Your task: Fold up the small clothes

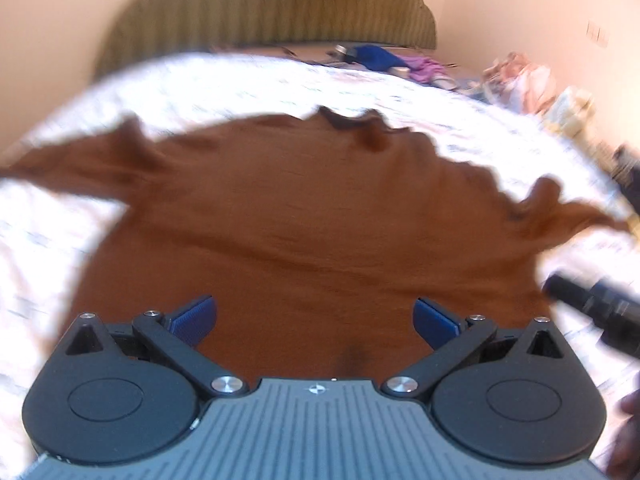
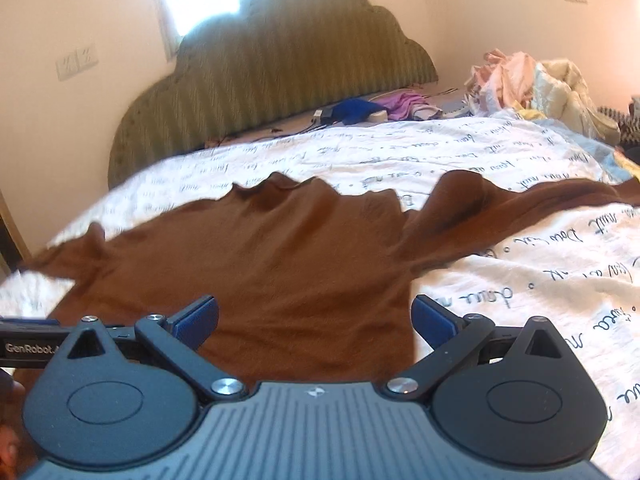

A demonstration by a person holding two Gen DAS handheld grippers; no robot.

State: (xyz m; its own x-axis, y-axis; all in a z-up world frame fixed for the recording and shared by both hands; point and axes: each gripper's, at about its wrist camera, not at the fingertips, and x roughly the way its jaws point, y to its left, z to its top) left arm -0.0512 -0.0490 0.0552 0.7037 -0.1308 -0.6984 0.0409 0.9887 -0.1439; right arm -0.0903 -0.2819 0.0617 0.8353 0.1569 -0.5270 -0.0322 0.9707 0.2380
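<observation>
The brown knitted long-sleeved top (image 2: 280, 264) lies spread flat on the bed's white cover with handwriting print (image 2: 540, 272), sleeves out to both sides. My left gripper (image 1: 315, 318) and my right gripper (image 2: 316, 318) are spread wide above its near hem, holding nothing.

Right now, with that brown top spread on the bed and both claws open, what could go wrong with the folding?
The brown knit long-sleeved top lies wrinkled, its sleeve bunched, so folds may come out crooked. The open left gripper and right gripper might pinch the white script-printed bedsheet along with the fabric. The two grippers sit close together and could bump.
</observation>
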